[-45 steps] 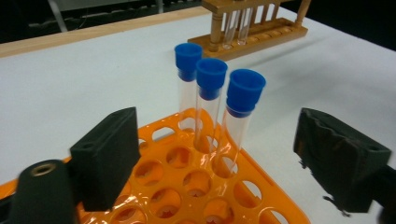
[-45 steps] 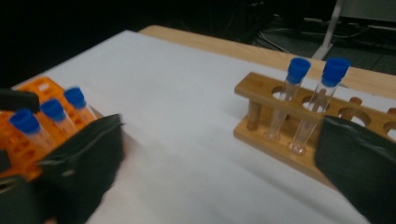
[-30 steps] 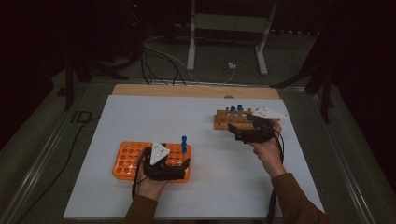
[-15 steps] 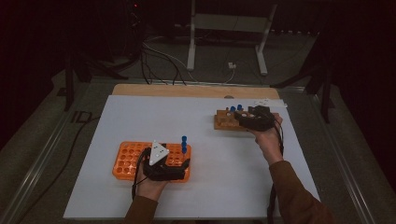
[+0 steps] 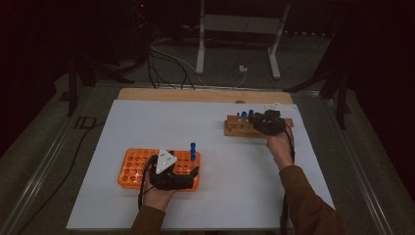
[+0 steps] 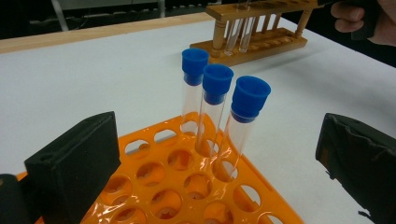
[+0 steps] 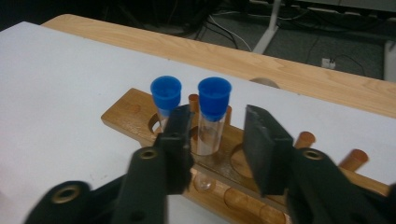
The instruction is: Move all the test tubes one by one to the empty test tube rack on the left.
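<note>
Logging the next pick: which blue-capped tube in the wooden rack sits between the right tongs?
The right-hand tube in the right gripper view; its neighbour stands outside the tongs.

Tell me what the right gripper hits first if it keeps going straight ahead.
Probably the nearer capped tube in the wooden rack: it stands just beyond the right gripper, whose jaws have been closing. Depth is unclear.

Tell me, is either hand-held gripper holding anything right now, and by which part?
Nothing is held. The right hand-held gripper has been closing around a blue-capped tube in the wooden rack, pads not touching it. The left hand-held gripper stands open over the orange rack.
</note>
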The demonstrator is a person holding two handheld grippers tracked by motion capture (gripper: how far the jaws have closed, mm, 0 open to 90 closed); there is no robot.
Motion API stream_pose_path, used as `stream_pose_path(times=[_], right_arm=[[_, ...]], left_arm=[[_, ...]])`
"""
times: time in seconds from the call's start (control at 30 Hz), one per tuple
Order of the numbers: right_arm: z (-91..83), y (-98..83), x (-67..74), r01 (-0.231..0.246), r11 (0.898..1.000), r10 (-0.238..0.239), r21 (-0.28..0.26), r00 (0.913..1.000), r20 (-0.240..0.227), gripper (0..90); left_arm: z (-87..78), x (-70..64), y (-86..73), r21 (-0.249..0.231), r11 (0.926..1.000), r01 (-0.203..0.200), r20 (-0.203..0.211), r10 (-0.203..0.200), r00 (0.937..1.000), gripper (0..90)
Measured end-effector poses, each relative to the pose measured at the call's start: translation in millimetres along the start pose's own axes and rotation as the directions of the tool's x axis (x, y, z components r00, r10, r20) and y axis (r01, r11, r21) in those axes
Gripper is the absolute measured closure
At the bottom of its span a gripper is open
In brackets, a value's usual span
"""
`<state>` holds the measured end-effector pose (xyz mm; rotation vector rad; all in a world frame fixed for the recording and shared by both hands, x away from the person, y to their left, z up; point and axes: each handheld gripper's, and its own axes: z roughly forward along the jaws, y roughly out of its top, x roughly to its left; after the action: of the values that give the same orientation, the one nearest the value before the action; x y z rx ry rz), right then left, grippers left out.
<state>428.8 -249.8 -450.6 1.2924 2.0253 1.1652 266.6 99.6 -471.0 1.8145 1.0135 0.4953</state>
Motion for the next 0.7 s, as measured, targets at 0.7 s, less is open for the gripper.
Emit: stream_pose_path(times=[0.7], right_arm=[[16.4,-4.6,5.1,-0.003,1.0,0.003,-0.006,0.9999,-0.011,76.9]], left_arm=[[-0.9,-0.3,0.0,0.001,1.0,0.0,0.001,0.0,1.0,0.4]])
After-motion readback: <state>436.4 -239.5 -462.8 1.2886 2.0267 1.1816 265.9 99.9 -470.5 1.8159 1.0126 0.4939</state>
